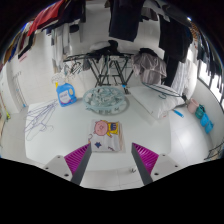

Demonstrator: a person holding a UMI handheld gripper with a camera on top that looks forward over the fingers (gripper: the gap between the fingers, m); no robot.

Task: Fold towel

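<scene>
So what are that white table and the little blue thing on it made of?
The white table looks like smooth laminate or painted board: flat, even, faintly shiny. The small blue container seems plastic, with its bright uniform colour, though it is too small to be sure. The open gripper hovers above the table.

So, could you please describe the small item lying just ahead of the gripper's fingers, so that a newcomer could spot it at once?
Start from the white table that fills the middle of the view. Just ahead of the open gripper, between its two fingers, lies a small flat rectangular item with a pink and orange pattern. Its neighbours differ: the blue and white item lies farther off to one side, and the round greyish piece lies beyond it.
</scene>
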